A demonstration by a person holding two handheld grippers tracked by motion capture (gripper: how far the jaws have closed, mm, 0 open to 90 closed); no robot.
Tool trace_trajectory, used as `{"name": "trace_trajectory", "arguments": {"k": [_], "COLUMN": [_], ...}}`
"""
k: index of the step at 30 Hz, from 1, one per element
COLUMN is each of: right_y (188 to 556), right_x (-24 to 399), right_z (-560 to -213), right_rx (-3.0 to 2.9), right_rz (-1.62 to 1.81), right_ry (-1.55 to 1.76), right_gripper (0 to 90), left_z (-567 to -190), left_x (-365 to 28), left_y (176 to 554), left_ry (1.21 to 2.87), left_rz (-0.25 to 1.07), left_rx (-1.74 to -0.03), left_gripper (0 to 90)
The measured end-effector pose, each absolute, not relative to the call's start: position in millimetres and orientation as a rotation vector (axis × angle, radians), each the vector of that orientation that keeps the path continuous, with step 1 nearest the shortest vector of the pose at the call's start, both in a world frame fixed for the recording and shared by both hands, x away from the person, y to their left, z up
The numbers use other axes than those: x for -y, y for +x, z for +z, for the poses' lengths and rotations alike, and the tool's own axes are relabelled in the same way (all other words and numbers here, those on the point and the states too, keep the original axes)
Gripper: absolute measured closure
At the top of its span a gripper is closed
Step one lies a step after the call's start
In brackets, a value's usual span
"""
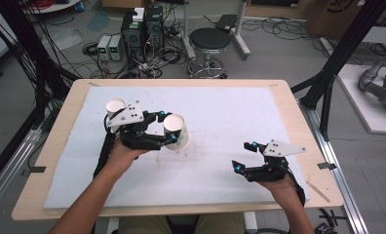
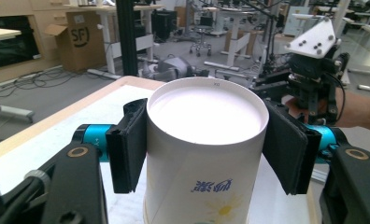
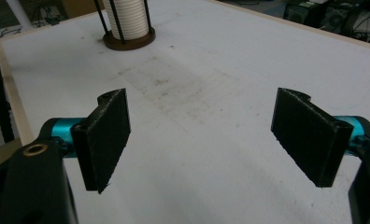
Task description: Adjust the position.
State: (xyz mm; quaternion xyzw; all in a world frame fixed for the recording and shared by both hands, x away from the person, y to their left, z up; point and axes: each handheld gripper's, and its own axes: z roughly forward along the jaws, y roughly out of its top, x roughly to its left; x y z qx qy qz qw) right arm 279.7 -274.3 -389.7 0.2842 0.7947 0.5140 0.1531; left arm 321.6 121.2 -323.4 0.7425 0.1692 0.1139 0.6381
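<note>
Left gripper clamps one paper cup near the rim, a pad on each side; cup upright, nothing inside, seen from the left gripper view. Behind this gripper, a cup holder with a stack of white cups; count unreadable. Right gripper spread wide, jaws holding nothing, over the bare white mat. Open mat ahead of it and between the two grippers; table edge close on its right.
</note>
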Motion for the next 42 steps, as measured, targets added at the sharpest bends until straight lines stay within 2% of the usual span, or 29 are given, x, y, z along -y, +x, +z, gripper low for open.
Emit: {"name": "trace_trajectory", "arguments": {"k": [25, 42], "right_y": [289.6, 293.7], "right_x": [222.6, 195.7], "right_z": [-382.7, -383.3], "right_rx": [-2.420, -2.485], "right_rz": [1.658, 1.719], "right_ry": [0.548, 0.421], "right_gripper": [20.5, 22.7], "left_z": [-346.1, -351.6], "left_x": [-74.0, -64.8], "left_y": [310.3, 307.1], "left_ry": [1.749, 1.730], "left_rz": [0.118, 0.043], "left_rx": [-0.264, -0.216], "left_gripper": [36.1, 36.6]}}
